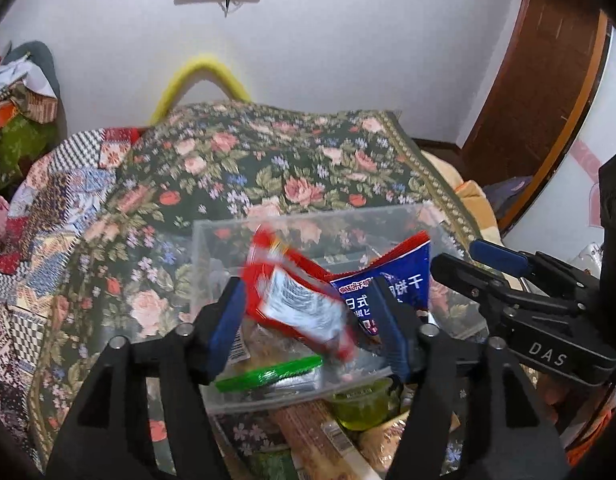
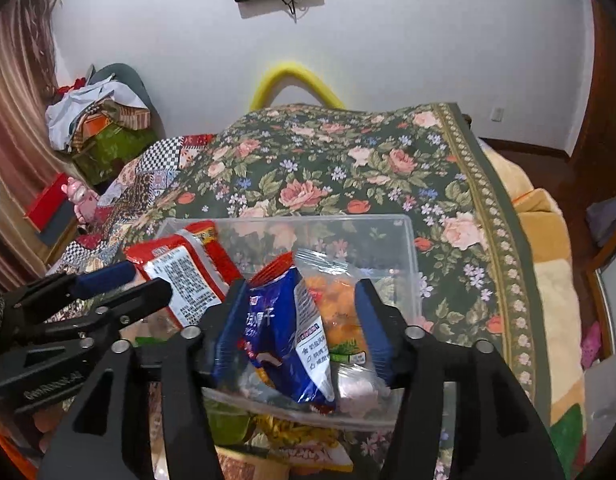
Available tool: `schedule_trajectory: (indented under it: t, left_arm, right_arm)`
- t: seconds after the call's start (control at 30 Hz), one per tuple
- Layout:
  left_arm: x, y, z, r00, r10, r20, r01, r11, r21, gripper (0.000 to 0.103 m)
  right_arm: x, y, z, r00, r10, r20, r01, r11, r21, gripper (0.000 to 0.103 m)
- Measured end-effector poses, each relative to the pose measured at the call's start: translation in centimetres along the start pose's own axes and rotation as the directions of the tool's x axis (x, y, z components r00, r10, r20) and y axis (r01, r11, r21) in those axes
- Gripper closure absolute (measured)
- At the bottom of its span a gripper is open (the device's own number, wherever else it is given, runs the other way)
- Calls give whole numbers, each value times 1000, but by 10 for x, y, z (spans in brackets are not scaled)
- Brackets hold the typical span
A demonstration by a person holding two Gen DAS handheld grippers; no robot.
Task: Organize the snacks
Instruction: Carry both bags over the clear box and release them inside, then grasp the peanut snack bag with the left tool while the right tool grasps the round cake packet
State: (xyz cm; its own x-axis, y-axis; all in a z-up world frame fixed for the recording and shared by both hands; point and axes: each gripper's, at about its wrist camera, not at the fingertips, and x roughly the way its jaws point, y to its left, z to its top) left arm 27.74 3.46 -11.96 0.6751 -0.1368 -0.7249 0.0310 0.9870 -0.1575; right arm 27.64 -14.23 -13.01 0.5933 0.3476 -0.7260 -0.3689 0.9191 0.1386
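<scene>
A bed under a floral blanket [image 2: 308,168] is filling the room below a white wall. On it a clear plastic bin [image 2: 404,236] is sitting, already holding snacks. Over the bin's left part a blurred red packet [image 1: 299,300] is hanging between the wide-spread fingers of the left tool [image 1: 308,320]; whether they are touching it I cannot tell. The right tool [image 2: 295,328], also wide, is hovering around a blue packet [image 2: 283,332] standing in the bin. Nearer, a green jelly cup [image 1: 364,404] is lying outside.
</scene>
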Motion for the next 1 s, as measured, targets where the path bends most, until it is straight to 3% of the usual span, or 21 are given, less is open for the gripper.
schedule_trajectory:
  t: [0.17,0.4,0.73,1.0]
  left_arm:
    - [-32,-4,-5,999,18,43,-19,999,36,32]
    - [-66,1,-31,998,44,45,-47,997,68,31]
    - [-87,25,-88,997,70,-31,-69,997,36,30]
    - [-79,35,-133,992,49,-118,-49,999,7,30]
  right_arm:
    - [-25,1,-3,1000,0,31,0,1000,-9,39]
    - [-61,6,-19,998,-7,65,9,1000,-29,34]
    - [-86,18,-61,999,1,40,1,999,-47,27]
    - [-74,37,-106,997,42,-65,-45,998,-42,27]
